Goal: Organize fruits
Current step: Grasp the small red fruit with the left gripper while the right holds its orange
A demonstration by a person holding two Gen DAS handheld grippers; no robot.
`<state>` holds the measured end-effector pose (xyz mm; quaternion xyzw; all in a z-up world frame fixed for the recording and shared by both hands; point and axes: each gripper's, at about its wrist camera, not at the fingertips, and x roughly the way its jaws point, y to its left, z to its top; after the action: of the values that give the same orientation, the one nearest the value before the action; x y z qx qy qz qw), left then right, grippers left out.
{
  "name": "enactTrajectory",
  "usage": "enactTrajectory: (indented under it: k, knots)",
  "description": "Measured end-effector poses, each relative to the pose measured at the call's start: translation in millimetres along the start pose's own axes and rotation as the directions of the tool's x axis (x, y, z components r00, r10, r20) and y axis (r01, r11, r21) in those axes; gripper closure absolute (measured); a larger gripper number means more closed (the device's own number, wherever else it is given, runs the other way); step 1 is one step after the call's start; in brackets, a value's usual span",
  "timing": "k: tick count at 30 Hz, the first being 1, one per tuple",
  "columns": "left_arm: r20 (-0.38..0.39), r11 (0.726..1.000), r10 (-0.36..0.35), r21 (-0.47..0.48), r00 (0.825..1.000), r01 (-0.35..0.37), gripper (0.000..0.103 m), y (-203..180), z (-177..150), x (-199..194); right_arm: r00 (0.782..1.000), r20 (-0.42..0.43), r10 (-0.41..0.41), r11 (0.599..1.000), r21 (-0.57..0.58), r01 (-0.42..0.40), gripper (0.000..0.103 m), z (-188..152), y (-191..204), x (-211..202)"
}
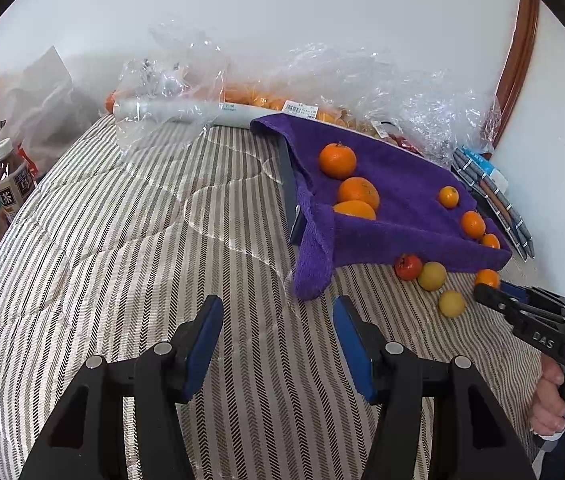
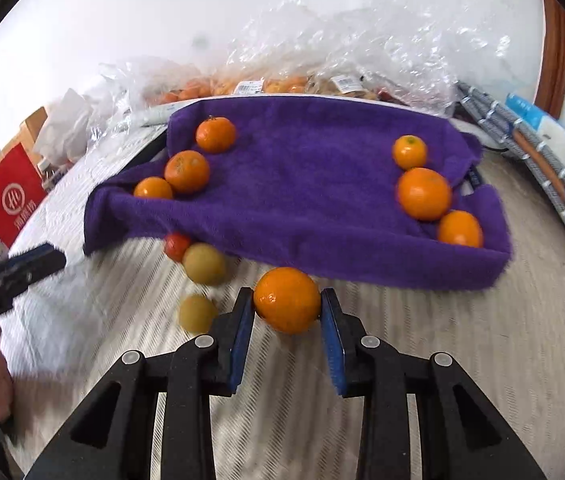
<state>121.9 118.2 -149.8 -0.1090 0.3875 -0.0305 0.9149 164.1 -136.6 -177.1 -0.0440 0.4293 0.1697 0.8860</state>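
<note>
The right claw (image 2: pixel 287 312) grips an orange (image 2: pixel 287 300) between its two blue pads, just in front of the near edge of the purple towel (image 2: pixel 302 200), above the striped bedcover (image 2: pixel 422 340). Just to its left two yellow-green fruits (image 2: pixel 204 263) lie on the cover, and a small red fruit (image 2: pixel 176 246) sits against the towel's edge beside them. On the towel three oranges (image 2: pixel 186 171) cluster at the left side and three more oranges (image 2: pixel 424 194) line up at the right. Behind the towel lie crumpled clear plastic bags (image 2: pixel 362 40) with more orange fruit inside. The left claw (image 1: pixel 278 334) hangs wide and empty over the bedcover, well to the left of the fruit. A tea bottle (image 1: pixel 8 184) stands at the far left edge
</note>
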Motion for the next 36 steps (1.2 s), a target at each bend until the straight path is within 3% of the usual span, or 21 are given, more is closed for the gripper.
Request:
enactTrajectory:
  k: [12,16,20,25,29,33,36]
  knots:
    - [0.056,1.0,-0.024,0.004,0.998,0.024,0.048,-1.1,-0.3,-10.9,0.995,0.044,-0.094,0.991,0.096,0.089,0.07,-32.6,-59.0,-28.9]
    - [0.104,0.999,-0.043,0.016,0.994,0.042,0.052,-5.1,-3.3,-24.1,0.995,0.073,-0.071,0.991,0.119,0.062,0.07,-34.3,-66.3,-36.2]
    - [0.069,0.996,-0.07,0.067,0.995,0.065,0.052,-29.4,-7.5,-24.7,0.992,0.081,-0.095,0.992,0.086,0.088,0.07,-34.0,-68.5,-36.1]
    - [-0.005,0.991,-0.098,0.094,0.995,0.098,0.052,-63.2,-1.0,-6.6,0.992,0.109,-0.063,0.993,0.104,0.051,0.07,-37.3,-73.7,-40.9]
    - [-0.026,0.992,-0.052,0.118,0.998,0.055,0.052,-83.0,7.6,11.6,0.993,0.119,-0.009,0.991,0.136,-0.007,0.07,-38.1,-81.5,-41.1]
    - [-0.061,0.987,0.008,0.163,0.998,0.002,0.052,-98.7,12.6,33.9,0.992,0.125,-0.01,0.986,0.169,-0.011,0.07,-38.9,-86.6,-42.0]
    - [-0.086,0.982,0.038,0.188,0.996,-0.021,0.059,-106.3,15.6,46.8,0.993,0.121,-0.015,0.986,0.166,-0.005,0.07,-38.3,-85.3,-41.2]
